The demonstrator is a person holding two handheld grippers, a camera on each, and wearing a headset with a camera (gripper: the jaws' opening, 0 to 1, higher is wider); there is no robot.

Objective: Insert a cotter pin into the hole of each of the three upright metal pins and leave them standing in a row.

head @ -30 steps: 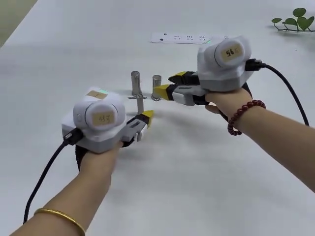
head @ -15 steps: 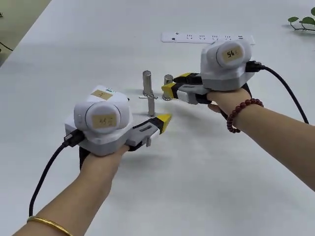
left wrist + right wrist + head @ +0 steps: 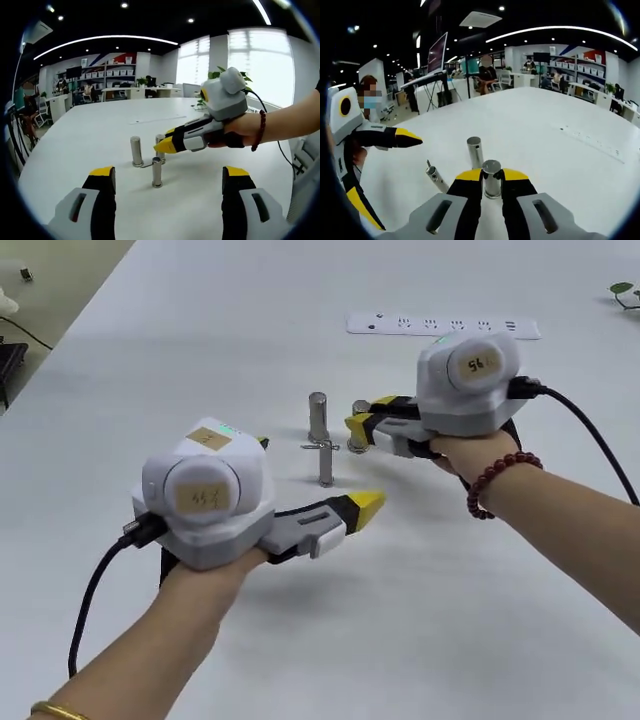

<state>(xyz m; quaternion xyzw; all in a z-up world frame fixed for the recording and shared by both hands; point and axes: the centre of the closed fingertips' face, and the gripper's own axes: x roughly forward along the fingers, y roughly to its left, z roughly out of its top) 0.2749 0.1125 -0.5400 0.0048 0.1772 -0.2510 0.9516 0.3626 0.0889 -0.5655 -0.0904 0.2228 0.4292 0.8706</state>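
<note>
Here, in the head view, three metal pins stand upright, close together on a white desk (image 3: 450, 620); the nearest pin (image 3: 325, 465) carries a cotter pin (image 3: 318, 446) crosswise near its top; the far pin (image 3: 318, 416) looks bare. In the left gripper view, the left tool (image 3: 169, 175) is released, jaws wide; the nearest pin stands just ahead, untouched. In the right gripper view, the right tool (image 3: 492, 181) is clenched on the third pin (image 3: 491, 172). Seemingly one pin is done and two are left.

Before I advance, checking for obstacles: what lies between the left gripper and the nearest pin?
Just bare table between the left gripper and the nearest pin, seen in the left gripper view.
</note>
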